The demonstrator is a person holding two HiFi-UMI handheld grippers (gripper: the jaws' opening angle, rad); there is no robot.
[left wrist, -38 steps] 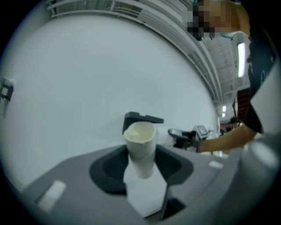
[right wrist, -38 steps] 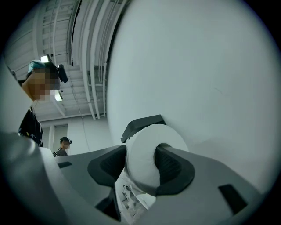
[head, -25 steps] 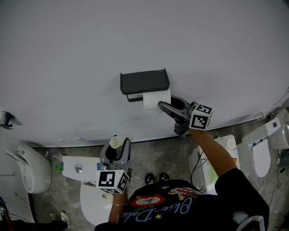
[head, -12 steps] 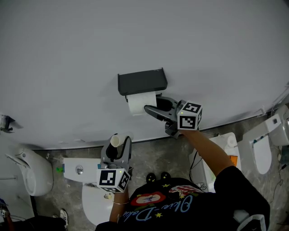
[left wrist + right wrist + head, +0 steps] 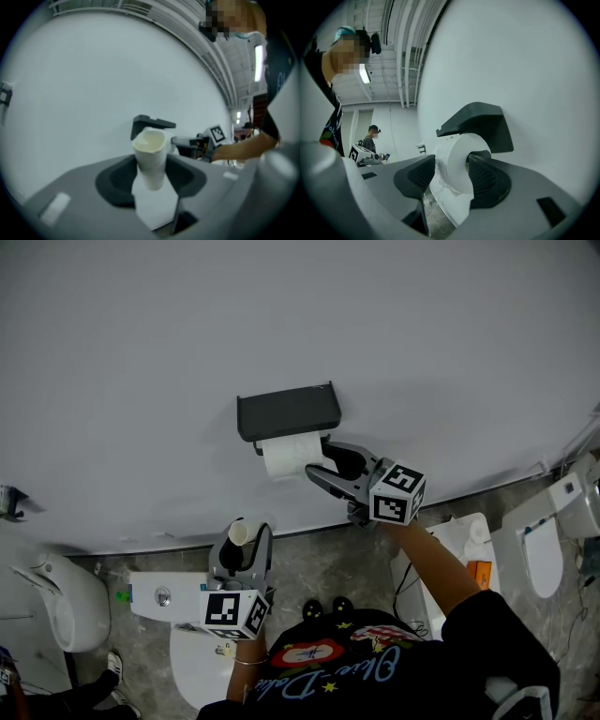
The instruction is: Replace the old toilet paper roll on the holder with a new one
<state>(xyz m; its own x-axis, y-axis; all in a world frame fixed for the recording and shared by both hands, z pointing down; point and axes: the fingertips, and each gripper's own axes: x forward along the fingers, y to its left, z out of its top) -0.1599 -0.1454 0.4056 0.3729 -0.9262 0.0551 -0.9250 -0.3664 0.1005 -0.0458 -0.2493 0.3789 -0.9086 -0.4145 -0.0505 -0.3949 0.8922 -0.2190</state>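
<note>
The right tool (image 5: 319, 458) has its jaws opening, and the full toilet paper roll (image 5: 286, 456) is between them. In the right gripper view one pad lies against each end of the roll. The far pad covers the core hole, so what passes through the roll is hidden there. The roll sits directly under the dark holder (image 5: 286, 413) on the wall (image 5: 281, 315). In the head view only a short dark piece of the bar (image 5: 259, 448) shows at the roll's left end. The left tool (image 5: 246, 542) is lower and well apart from the holder, and it pinches an empty cardboard tube (image 5: 237, 534) upright. The head view gives only the round rim of this tube. The left gripper view shows also a loose sheet of paper (image 5: 154, 206) hanging from the tube between the jaws, and far behind it the holder and the right tool.
</note>
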